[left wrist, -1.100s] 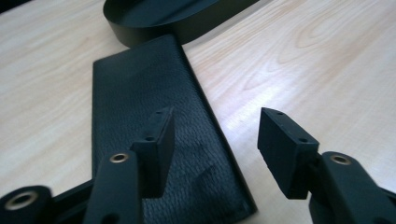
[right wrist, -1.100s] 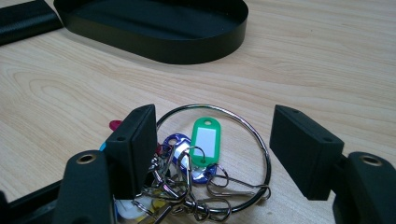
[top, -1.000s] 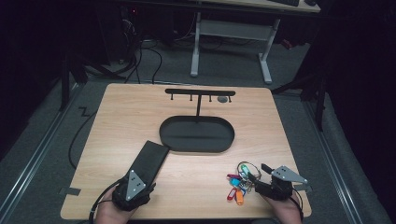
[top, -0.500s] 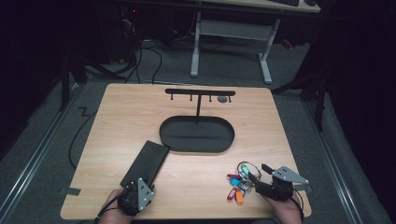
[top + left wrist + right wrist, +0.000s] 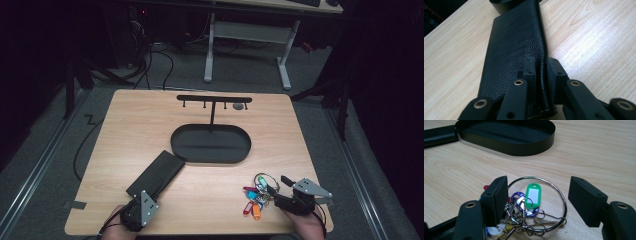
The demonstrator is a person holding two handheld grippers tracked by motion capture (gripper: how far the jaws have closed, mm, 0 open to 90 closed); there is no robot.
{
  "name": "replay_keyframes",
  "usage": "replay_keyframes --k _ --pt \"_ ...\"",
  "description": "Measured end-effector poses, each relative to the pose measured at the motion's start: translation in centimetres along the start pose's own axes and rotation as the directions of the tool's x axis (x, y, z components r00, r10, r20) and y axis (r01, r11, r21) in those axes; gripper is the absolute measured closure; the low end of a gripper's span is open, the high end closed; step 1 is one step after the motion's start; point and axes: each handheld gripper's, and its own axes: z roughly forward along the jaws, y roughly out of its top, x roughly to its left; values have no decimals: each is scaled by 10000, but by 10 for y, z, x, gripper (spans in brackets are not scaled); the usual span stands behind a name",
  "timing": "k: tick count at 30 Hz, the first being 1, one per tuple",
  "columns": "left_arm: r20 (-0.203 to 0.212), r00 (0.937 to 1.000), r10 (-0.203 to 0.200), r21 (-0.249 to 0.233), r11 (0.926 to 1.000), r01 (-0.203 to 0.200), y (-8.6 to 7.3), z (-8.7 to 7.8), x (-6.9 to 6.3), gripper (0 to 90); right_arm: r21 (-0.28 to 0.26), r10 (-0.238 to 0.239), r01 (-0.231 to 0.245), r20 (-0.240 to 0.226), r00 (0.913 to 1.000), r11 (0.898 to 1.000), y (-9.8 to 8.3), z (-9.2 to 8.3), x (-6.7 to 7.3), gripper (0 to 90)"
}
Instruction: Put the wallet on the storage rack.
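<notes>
Jaws of the left gripper [image 5: 539, 65] are clamped on the near edge of a black leather wallet [image 5: 514, 47], which lies flat on the table [image 5: 140, 120] at front left, its far end touching the black oval tray [image 5: 210, 146]. Jaws of the right gripper [image 5: 537, 198] stand wide apart, straddling a large metal key ring [image 5: 549, 185] with coloured tags, a green tag [image 5: 533, 193] uppermost, resting on the table at front right. Behind the tray stands a black hook rack [image 5: 214, 99].
</notes>
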Motion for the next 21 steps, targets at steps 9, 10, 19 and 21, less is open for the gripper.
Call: replay_keyframes --k 9,10,19,21 --pt "304 9930 -1143 -757 9903 1163 -1 -24 16 818 22 54 -54 -56 10000 10000 0 0 0 325" --pt "330 9921 -1207 -812 9891 1230 -1 -26 17 820 16 28 -28 -69 10000 10000 0 0 0 325" --pt "1006 9690 -2256 -1477 9598 2387 -1 -40 27 828 30 10 -9 -95 10000 10000 0 1 0 325" --pt "1167 9612 -2499 -1628 9499 2668 0 -42 29 829 42 8 -7 -93 10000 10000 0 1 0 325"
